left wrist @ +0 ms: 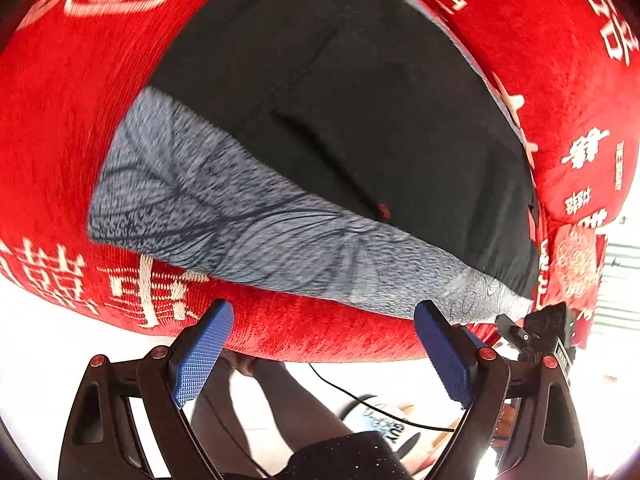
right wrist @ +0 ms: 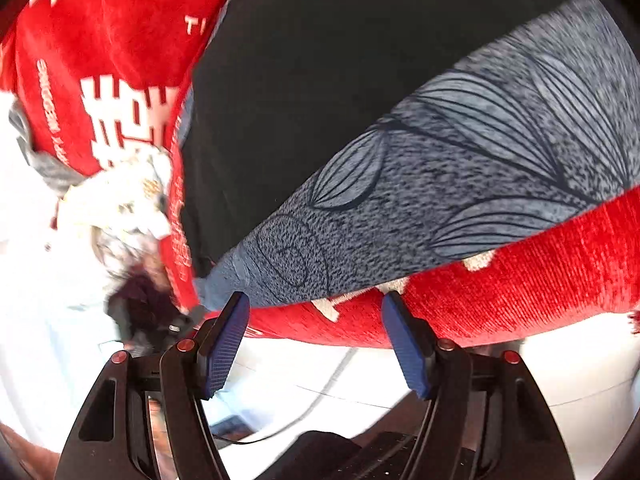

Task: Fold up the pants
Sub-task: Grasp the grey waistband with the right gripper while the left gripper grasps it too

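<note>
The pants lie flat on a red cloth-covered table (left wrist: 60, 128): a black body (left wrist: 360, 92) with a wide grey band printed with dark leaf lines (left wrist: 224, 208) along the near edge. In the right wrist view the black part (right wrist: 320, 80) and the grey band (right wrist: 460, 184) fill the upper right. My left gripper (left wrist: 324, 320) is open and empty, just in front of the table edge below the band. My right gripper (right wrist: 316, 312) is open and empty, close to the band's near corner.
The red cloth (right wrist: 520, 288) has white woven characters and hangs over the table's front edge. The other gripper's black body (left wrist: 548, 332) shows at the right of the left wrist view. A pile of light clothes (right wrist: 120, 208) lies at the left. A white floor with a black cable (left wrist: 360, 400) is below.
</note>
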The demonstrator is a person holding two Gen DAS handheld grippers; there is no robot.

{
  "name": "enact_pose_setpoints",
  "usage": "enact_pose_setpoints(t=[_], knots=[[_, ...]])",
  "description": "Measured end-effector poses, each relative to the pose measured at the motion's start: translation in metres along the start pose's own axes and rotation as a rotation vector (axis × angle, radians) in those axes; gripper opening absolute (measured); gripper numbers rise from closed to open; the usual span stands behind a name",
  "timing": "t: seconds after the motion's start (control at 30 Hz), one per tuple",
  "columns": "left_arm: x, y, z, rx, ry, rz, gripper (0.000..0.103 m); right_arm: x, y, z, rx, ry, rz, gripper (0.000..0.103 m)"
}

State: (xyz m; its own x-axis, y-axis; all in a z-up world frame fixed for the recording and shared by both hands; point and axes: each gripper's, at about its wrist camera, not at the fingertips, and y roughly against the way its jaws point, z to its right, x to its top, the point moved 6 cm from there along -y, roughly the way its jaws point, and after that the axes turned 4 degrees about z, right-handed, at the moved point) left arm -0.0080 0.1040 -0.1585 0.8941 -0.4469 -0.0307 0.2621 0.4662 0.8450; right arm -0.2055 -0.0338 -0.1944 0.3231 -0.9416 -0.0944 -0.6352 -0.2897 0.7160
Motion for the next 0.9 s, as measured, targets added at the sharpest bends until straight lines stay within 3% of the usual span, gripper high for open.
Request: enact_pose_setpoints(t=[0.23, 0.3, 0.37, 0.4, 0.43, 0.5, 0.57, 0.73, 0.9], knots=[[0.021, -0.004, 0.016, -0.082, 0.017, 0.067, 0.093, 0.025, 0.017, -0.008, 0.146, -0.081, 0.111, 0.073], [0.025, -0.01, 0.022, -0.065, 0.012, 0.066, 0.086, 0.029, 0.018, -0.006, 0.169, -0.111, 0.118, 0.073], [0.027, -0.015, 0.019, -0.032, 0.018, 0.055, 0.054, 0.028, 0.02, 0.0, 0.189, -0.143, 0.13, 0.071], [0.027, -0.017, 0.017, -0.027, 0.025, 0.045, 0.047, 0.027, 0.023, 0.002, 0.176, -0.165, 0.135, 0.059], [0.028, -0.017, 0.016, -0.033, 0.033, 0.041, 0.036, 0.027, 0.026, 0.004, 0.161, -0.177, 0.14, 0.032], [0.031, -0.011, 0.017, -0.042, 0.037, 0.043, 0.026, 0.033, 0.037, 0.005, 0.105, -0.184, 0.158, 0.006], [0.035, 0.0, 0.027, -0.04, 0.005, 0.052, 0.024, 0.042, 0.047, -0.006, 0.052, -0.12, 0.173, 0.006], [0.07, 0.037, 0.077, -0.056, -0.079, 0.142, 0.024, 0.089, 0.074, -0.084, -0.007, 0.162, 0.168, 0.006], [0.146, 0.06, 0.13, -0.067, -0.123, 0.308, 0.024, 0.174, 0.079, -0.142, 0.012, 0.315, 0.153, 0.006]])
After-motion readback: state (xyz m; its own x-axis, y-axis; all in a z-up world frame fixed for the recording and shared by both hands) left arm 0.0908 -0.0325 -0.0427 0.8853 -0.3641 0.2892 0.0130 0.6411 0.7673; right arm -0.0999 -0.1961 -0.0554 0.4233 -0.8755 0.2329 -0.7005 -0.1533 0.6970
